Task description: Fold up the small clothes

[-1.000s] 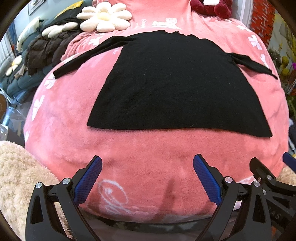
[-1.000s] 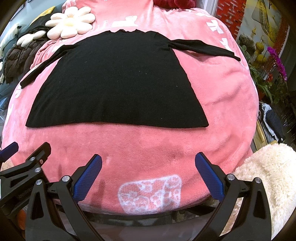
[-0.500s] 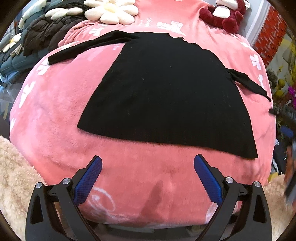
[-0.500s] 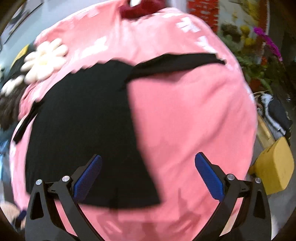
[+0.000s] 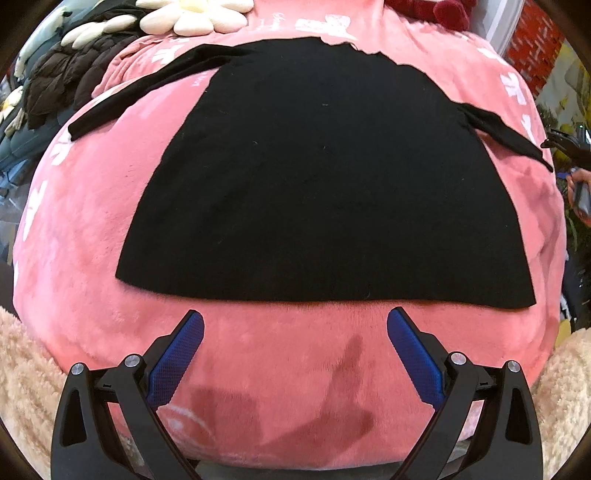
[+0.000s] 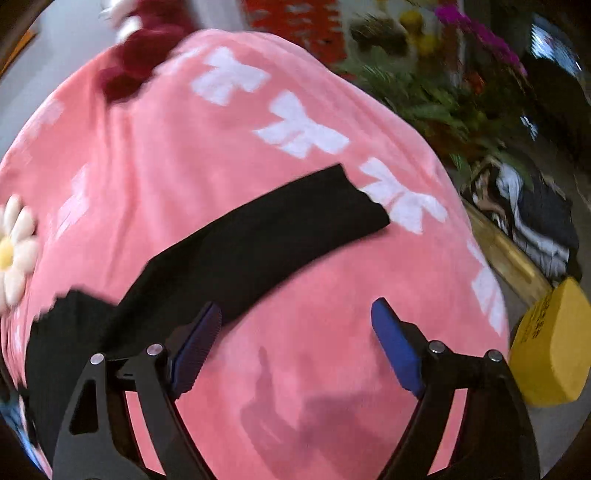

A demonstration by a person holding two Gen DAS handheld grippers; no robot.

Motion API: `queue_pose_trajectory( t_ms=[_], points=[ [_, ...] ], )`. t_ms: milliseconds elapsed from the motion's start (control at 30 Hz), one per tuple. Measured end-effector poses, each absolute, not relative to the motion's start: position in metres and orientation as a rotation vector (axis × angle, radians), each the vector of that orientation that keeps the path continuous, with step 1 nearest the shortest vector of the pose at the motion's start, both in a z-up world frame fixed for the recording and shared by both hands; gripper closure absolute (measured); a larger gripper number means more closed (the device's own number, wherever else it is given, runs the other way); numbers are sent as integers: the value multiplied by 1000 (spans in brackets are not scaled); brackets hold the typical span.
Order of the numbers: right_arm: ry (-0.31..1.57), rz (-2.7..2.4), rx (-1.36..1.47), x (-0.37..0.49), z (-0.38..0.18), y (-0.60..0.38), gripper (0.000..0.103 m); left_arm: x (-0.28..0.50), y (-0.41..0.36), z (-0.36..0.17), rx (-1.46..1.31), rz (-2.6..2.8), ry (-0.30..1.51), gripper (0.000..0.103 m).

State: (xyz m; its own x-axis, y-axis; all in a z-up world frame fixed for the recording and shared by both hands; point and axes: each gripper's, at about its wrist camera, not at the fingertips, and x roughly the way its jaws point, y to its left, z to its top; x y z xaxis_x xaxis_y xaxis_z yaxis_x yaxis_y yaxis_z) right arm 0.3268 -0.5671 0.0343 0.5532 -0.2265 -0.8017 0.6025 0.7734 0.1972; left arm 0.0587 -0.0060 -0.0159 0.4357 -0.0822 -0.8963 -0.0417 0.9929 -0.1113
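Note:
A black long-sleeved top (image 5: 325, 184) lies flat on a pink plush blanket (image 5: 92, 229), hem nearest me, sleeves spread to both sides. My left gripper (image 5: 295, 325) is open and empty, just short of the hem's middle. My right gripper (image 6: 295, 321) is open and empty, low over the blanket beside the top's right sleeve (image 6: 266, 236); its left finger (image 6: 195, 350) overlaps the sleeve's lower edge. The right gripper also shows at the far right edge of the left wrist view (image 5: 565, 144).
A daisy cushion (image 5: 195, 14) and dark jackets (image 5: 59, 85) lie at the back left. A dark red plush toy (image 6: 140, 62) sits at the back. Beige fleece (image 5: 18, 369) flanks the blanket. Plants (image 6: 443, 92), clothes and a yellow box (image 6: 550, 343) are to the right.
My right gripper has swung right and forward from the hem to the right sleeve. My left gripper has moved closer to the hem. Both stayed open.

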Motion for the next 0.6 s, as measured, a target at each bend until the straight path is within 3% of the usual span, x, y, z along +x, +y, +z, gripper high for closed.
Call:
queue_pose_trajectory(
  t_ms=[133,200,267,333,600],
  points=[
    [853,-557,579,341,14,-592,23,71,-8,-16,-133,-33,1132,6],
    [826,-557,600,345,12,-595,30,77,-9,-15,-136,-38,1126,6],
    [796,-524,623,349,14,-597,53,85,-10,-14,-143,-48,1121,6],
    [775,-470,663,352,20,-596,101,91,-11,-12,-153,-54,1114,6],
    [624,-100,560,370,122,-481,100,111,-17,4,-163,-123,1076,6]
  ],
)
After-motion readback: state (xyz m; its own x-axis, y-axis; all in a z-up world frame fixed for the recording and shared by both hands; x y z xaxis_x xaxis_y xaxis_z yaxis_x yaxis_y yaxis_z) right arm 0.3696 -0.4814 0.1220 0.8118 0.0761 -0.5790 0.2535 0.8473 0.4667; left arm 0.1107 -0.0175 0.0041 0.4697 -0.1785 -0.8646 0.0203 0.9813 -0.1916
